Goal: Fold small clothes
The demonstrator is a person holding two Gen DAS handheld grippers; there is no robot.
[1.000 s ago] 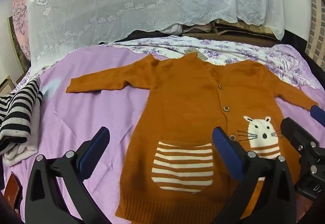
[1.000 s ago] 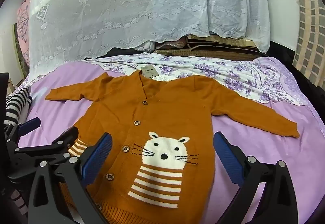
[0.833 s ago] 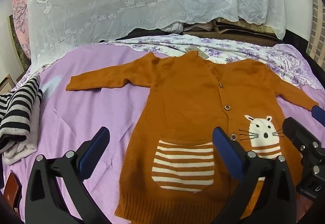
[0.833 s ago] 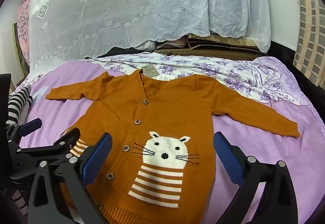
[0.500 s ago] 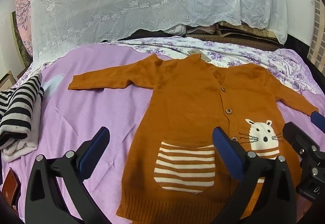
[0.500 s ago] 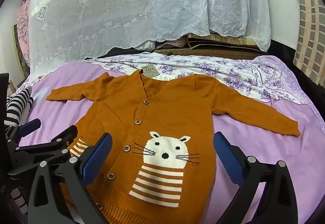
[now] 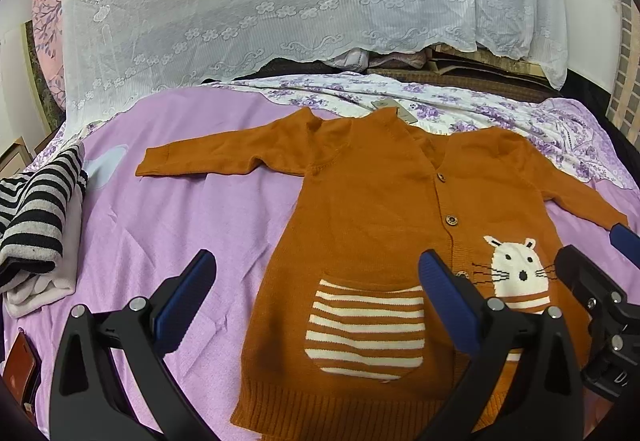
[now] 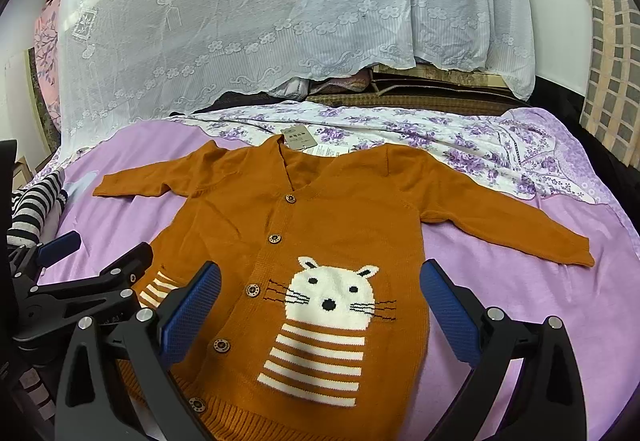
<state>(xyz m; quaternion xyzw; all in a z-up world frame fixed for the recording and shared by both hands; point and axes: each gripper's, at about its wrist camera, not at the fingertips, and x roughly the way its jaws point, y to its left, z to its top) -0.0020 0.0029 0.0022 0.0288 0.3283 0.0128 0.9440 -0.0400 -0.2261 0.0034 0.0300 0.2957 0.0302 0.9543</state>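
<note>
Cardigan: an orange knitted cardigan lies flat, front side up, on the purple bed sheet, both sleeves spread out to the sides and its buttons done up.
Cat motif: a white cat face over white stripes sits on the cardigan's front panel, beside the button line.
Striped pocket: a pocket with white and orange stripes sits on the other front panel, near the ribbed hem.
Tag: a paper tag lies at the cardigan's neckline, on the floral sheet just beyond the collar.
Left gripper: the left gripper hovers over the cardigan's hem on the pocket side; its blue-padded fingers stand wide apart and hold nothing, one over the bare purple sheet beside the cardigan, the other over the button line.
Right gripper: the right gripper hovers over the cardigan's hem on the cat side; its fingers are likewise spread wide and hold nothing, with the cat motif showing between them.
Striped garment: a folded black-and-white striped piece lies on the bed well apart from the cardigan, past the end of its pocket-side sleeve.
Lace cloth: a white lace cloth hangs behind the bed, beyond the cardigan's collar.
</note>
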